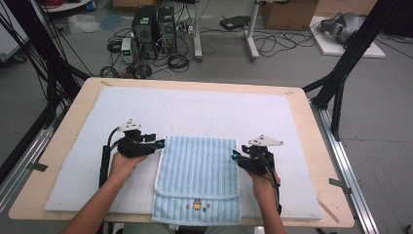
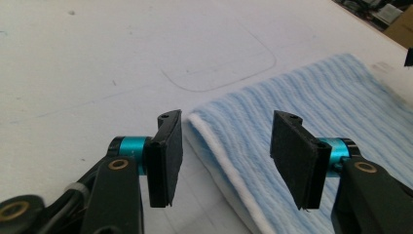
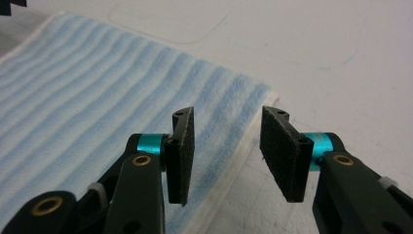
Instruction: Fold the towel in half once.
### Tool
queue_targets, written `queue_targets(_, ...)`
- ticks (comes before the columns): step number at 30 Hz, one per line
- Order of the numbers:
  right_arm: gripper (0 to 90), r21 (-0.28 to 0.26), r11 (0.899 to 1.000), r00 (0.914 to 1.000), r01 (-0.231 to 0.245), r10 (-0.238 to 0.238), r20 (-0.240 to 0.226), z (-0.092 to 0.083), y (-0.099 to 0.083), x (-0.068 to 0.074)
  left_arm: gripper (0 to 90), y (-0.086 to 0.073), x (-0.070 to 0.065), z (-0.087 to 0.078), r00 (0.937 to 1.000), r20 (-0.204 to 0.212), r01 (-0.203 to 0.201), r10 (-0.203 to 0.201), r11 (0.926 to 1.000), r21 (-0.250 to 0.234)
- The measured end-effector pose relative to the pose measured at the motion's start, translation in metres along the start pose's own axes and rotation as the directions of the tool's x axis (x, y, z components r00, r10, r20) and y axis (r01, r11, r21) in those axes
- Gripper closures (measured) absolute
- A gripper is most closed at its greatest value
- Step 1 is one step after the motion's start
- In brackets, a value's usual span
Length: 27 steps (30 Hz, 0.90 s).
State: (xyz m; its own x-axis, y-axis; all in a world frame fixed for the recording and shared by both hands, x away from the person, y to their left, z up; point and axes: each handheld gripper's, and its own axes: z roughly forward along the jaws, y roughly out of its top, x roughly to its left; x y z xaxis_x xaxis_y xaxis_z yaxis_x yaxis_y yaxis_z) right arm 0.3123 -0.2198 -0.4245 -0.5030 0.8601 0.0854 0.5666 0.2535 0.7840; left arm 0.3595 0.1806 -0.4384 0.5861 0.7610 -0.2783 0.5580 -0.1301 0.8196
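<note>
A light-blue striped towel [image 1: 198, 175] lies folded on the white mat, with a small embroidered figure near its front edge. My left gripper [image 1: 159, 144] sits at the towel's far-left corner. In the left gripper view its jaws stand apart over the towel's white-edged corner [image 2: 214, 131], and the gripper [image 2: 225, 156] holds nothing. My right gripper [image 1: 235, 156] is at the towel's far-right corner. In the right gripper view the gripper [image 3: 226, 151] is open above the towel's edge [image 3: 243, 141], pads not touching it.
The white mat [image 1: 195, 112] covers most of the wooden table [image 1: 311, 146]. A faint outlined rectangle is drawn on the mat beyond the towel [image 2: 219, 73]. Past the table's far edge lie cables, computer cases [image 1: 153, 24] and black frame legs.
</note>
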Motion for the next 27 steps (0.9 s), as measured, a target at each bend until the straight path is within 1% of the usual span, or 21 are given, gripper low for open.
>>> queue_targets(1,55.1,0.015,1.000,1.0000,0.008,-0.008,0.001,0.004,0.000,-0.001,46.5,-0.001,0.001,0.005,1.0000,-0.007,-0.004,0.004,0.9999,0.014)
queue_targets(3,53.5,0.035,0.999,0.9997,0.000,0.000,-0.023,0.012,0.000,-0.005,45.8,-0.005,0.003,0.013,0.9998,-0.021,0.000,0.001,0.9989,0.047)
queue_targets(4,52.7,0.043,0.999,0.9997,0.007,-0.006,-0.022,0.016,0.001,-0.006,44.8,-0.006,0.003,0.016,0.9997,-0.024,-0.002,0.003,0.9984,0.056)
queue_targets(5,52.1,0.054,0.999,0.9997,0.009,-0.008,-0.024,0.019,0.001,-0.006,44.8,-0.005,0.002,0.018,0.9993,-0.034,-0.012,0.014,0.9974,0.071)
queue_targets(7,52.0,0.077,0.997,0.9998,0.012,-0.011,-0.016,0.026,0.001,-0.007,45.2,-0.004,-0.001,0.021,0.9991,-0.024,-0.034,0.036,0.9969,0.071)
queue_targets(8,53.6,0.088,0.996,0.9998,0.005,-0.004,-0.020,0.029,0.001,-0.009,46.4,-0.003,-0.003,0.022,0.9984,-0.020,-0.051,0.053,0.9948,0.088)
queue_targets(9,56.1,0.096,0.995,0.9994,0.004,0.000,-0.035,0.031,0.000,-0.010,48.5,-0.004,-0.006,0.024,0.9955,-0.039,-0.083,0.087,0.9922,0.094)
queue_targets(10,59.3,0.089,0.996,0.9995,0.010,-0.007,-0.029,0.032,-0.001,-0.009,53.6,-0.004,-0.010,0.024,0.9895,-0.058,-0.126,0.132,0.9862,0.108)
queue_targets(11,63.0,0.088,0.996,0.9995,0.009,-0.006,-0.031,0.032,-0.002,-0.008,64.0,-0.004,-0.011,0.024,0.9864,-0.069,-0.141,0.150,0.9837,0.111)
queue_targets(12,79.5,0.087,0.996,0.9985,0.005,0.000,-0.055,0.031,-0.002,-0.009,73.6,-0.004,-0.010,0.025,0.9904,-0.031,-0.130,0.134,0.9855,0.109)
queue_targets(13,83.7,0.090,0.996,0.9945,-0.002,0.011,-0.104,0.032,-0.002,-0.010,85.6,-0.003,-0.010,0.026,0.9925,-0.019,-0.118,0.121,0.9863,0.115)
queue_targets(14,84.6,0.088,0.996,0.9955,0.014,-0.005,-0.095,0.033,-0.002,-0.008,86.4,-0.001,-0.010,0.028,0.9911,-0.029,-0.126,0.130,0.9851,0.118)
queue_targets(15,85.1,0.089,0.995,0.9955,0.044,-0.037,-0.088,0.034,0.000,-0.006,86.7,0.002,-0.010,0.029,0.9899,-0.036,-0.132,0.137,0.9833,0.125)
queue_targets(17,85.6,0.085,0.995,0.9966,0.048,-0.042,-0.071,0.037,0.005,-0.007,86.9,0.008,-0.006,0.032,0.9901,-0.055,-0.122,0.129,0.9857,0.117)
queue_targets(18,85.6,0.085,0.995,0.9970,0.045,-0.039,-0.066,0.038,0.007,-0.008,86.9,0.012,-0.003,0.034,0.9922,-0.063,-0.101,0.108,0.9895,0.104)
queue_targets(21,85.5,0.082,0.996,0.9979,0.047,-0.043,-0.048,0.047,0.015,-0.013,86.9,0.021,0.004,0.039,0.9926,-0.078,-0.086,0.094,0.9916,0.097)
queue_targets(22,85.5,0.078,0.995,0.9979,0.056,-0.054,-0.036,0.049,0.018,-0.013,86.9,0.023,0.005,0.041,0.9926,-0.091,-0.075,0.081,0.9948,0.070)
queue_targets(24,85.5,0.066,0.996,0.9979,0.064,-0.063,-0.016,0.056,0.026,-0.014,86.9,0.029,0.011,0.045,0.9923,-0.103,-0.062,0.069,0.9959,0.066)
queue_targets(25,85.5,0.061,0.996,0.9980,0.063,-0.062,-0.009,0.059,0.029,-0.015,86.9,0.032,0.014,0.048,0.9930,-0.105,-0.048,0.054,0.9974,0.053)
queue_targets(26,85.4,0.064,0.997,0.9987,0.050,-0.051,0.002,0.064,0.034,-0.019,86.9,0.034,0.017,0.051,0.9930,-0.106,-0.047,0.051,0.9981,0.040)
queue_targets(27,85.4,0.061,0.997,0.9986,0.051,-0.052,0.014,0.068,0.038,-0.021,86.8,0.035,0.018,0.052,0.9930,-0.108,-0.047,0.049,0.9987,0.022)
